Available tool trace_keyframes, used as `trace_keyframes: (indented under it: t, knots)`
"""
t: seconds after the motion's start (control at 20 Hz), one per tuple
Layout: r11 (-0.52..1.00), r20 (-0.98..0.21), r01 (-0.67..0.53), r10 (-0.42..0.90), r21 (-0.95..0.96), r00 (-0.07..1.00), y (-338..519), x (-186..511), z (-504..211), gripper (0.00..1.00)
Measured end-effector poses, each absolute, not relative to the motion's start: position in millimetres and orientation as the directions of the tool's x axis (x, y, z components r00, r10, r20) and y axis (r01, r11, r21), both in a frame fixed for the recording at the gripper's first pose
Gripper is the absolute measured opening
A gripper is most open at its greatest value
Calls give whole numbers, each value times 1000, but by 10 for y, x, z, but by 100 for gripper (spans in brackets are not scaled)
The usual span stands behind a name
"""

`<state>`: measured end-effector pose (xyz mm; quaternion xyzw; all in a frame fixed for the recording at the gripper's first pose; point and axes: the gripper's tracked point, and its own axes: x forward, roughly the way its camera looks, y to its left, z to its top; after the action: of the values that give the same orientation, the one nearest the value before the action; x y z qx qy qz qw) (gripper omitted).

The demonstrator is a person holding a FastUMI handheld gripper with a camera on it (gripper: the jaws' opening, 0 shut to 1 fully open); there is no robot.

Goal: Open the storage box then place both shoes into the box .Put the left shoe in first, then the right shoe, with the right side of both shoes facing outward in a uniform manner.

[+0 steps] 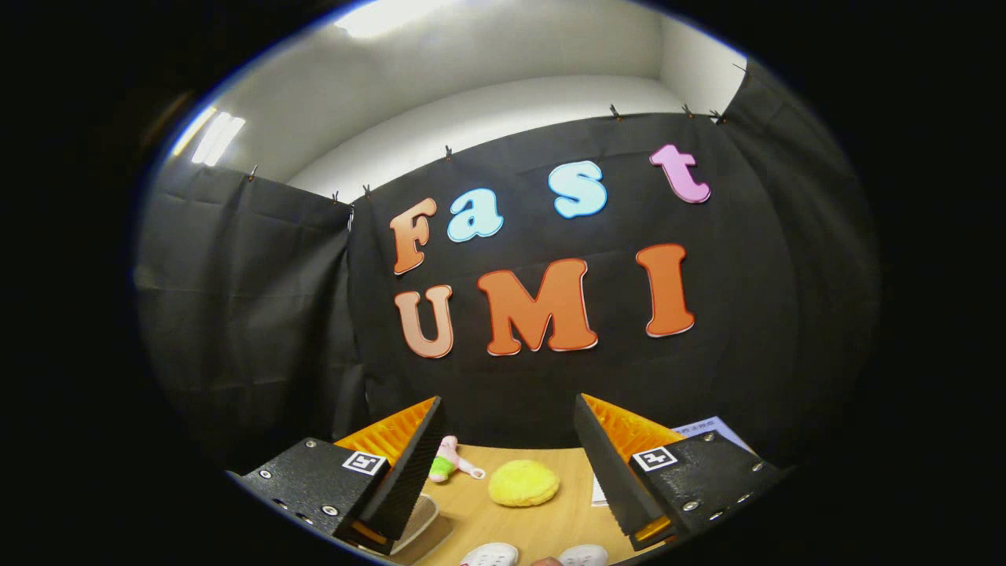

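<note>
Gripper view: gripper [507, 464] spread wide, holding nothing, above the wooden table [542, 523]. Two white shoes [534, 556] lie below, between its fingers; a yellow plush [524, 483] sits ahead.

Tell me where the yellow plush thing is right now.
In the gripper view the yellow plush toy lies on the wooden table, ahead of the open gripper between its fingers, just right of a small pink-and-green toy and beyond two white shoes.
</note>
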<state>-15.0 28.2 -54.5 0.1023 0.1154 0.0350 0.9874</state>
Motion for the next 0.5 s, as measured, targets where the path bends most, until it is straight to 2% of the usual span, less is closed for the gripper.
trace_keyframes:
  t: [0.25, 0.5]
  knots:
    - [915, -404, -62, 236, 399, 884, 670, -264, -1103, 98]
    - [811, -552, 1, 397, 585, 733, 1094, -443, -1647, 97]
